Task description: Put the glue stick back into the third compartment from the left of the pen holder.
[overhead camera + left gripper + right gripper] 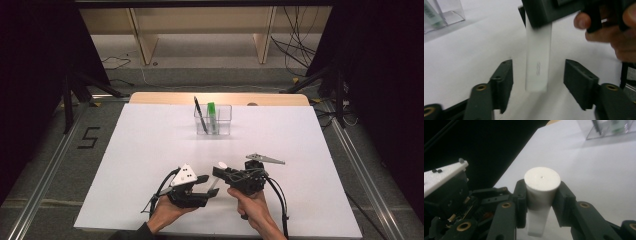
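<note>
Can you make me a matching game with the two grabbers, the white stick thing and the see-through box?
Things:
1. left gripper
2. right gripper
3. white marker
4. clear holder

States or places:
A. stands at the far side of the table with a black pen and a green marker inside
B. jaws squeezed on the white marker's cap end
C. jaws apart, not touching the white marker
D. hangs down between two open jaws, held at its top

Pairs: 1-C, 2-B, 3-D, 4-A
</note>
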`<state>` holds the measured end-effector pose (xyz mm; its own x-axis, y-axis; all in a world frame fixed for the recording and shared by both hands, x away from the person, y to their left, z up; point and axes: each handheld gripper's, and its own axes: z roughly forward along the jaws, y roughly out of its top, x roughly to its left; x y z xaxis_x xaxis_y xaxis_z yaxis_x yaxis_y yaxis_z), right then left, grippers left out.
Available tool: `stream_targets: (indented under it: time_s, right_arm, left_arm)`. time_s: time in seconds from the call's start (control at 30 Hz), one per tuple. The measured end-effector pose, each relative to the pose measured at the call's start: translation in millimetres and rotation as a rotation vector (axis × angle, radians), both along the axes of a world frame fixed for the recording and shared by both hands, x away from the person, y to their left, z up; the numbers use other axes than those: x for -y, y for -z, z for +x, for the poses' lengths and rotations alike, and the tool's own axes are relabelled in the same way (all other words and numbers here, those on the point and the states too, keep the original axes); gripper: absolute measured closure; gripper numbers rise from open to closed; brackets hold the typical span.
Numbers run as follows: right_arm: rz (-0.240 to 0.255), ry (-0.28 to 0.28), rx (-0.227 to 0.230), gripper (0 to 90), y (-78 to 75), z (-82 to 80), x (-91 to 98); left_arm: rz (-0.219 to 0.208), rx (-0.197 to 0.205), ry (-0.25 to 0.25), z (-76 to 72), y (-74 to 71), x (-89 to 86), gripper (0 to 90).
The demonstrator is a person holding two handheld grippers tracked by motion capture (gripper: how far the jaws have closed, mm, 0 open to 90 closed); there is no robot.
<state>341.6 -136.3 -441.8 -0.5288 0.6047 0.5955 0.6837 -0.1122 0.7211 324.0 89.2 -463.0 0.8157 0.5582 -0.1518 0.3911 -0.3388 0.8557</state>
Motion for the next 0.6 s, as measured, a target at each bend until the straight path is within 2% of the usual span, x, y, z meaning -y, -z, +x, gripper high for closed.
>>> stream_targets:
  time_s: [0.07, 0.13, 0.33, 0.6]
  right_arm:
    - [-0.012, 0.016, 0.021, 67.5, -3.3, 0.3, 4.6]
    - [-0.017, 0.027, 0.031, 67.5, -5.1, 1.1, 8.1]
    - [-0.041, 0.062, 0.063, 67.5, -9.7, 3.6, 17.6]
    - [-0.049, 0.11, 0.092, 67.5, -16.1, 13.7, 32.2]
  left_arm:
    - [-0.002, -0.006, 0.0, 0.1, -0.1, -1.3, 30.4]
    - [-0.008, -0.004, 0.005, 0.3, -0.9, -4.4, 28.2]
    - [-0.035, -0.004, 0.003, 3.1, -3.1, -19.0, 23.8]
    - [-0.044, 0.004, -0.011, 4.3, -4.5, -36.8, 20.2]
